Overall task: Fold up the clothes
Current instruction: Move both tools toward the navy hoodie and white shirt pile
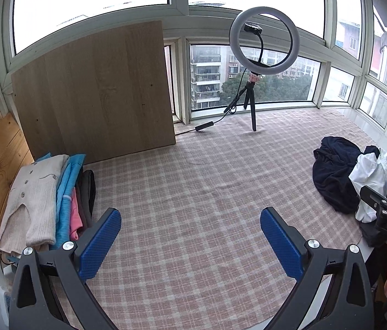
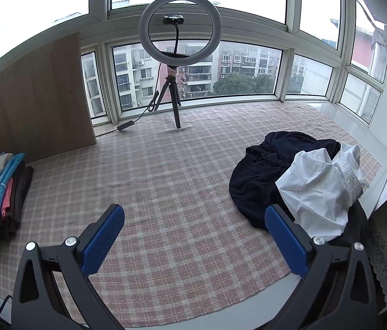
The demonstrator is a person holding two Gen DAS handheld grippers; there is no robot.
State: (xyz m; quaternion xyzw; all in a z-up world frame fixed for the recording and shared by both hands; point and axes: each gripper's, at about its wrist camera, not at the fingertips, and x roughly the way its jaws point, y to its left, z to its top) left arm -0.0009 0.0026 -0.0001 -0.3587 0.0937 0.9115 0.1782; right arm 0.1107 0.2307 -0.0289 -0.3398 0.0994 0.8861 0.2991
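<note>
Left gripper (image 1: 190,236): jaws spread wide, nothing between the blue pads, hovering over bare cloth at the bottom centre of the left wrist view.
Right gripper (image 2: 195,236): likewise released and empty, low centre of the right wrist view; its right finger sits just in front of the white shirt.
Plaid cloth (image 2: 166,170): covers the work surface; its middle lies bare between the two groups of clothes.
Unfolded heap: a white shirt (image 2: 320,189) lies crumpled on top of a dark navy garment (image 2: 262,170), right of centre in the right wrist view. No clear long axis; the shirt's buttoned cuff points to the upper right.
Folded stack (image 1: 47,198): beige cardigan on top, with blue, pink and dark pieces beneath, at the lower left of the left wrist view. Long axis runs from near to far.
Progress: judging by this, several garments lie folded and at least two remain bunched.
Ring light (image 2: 181,27): on a tripod at the far window.
</note>
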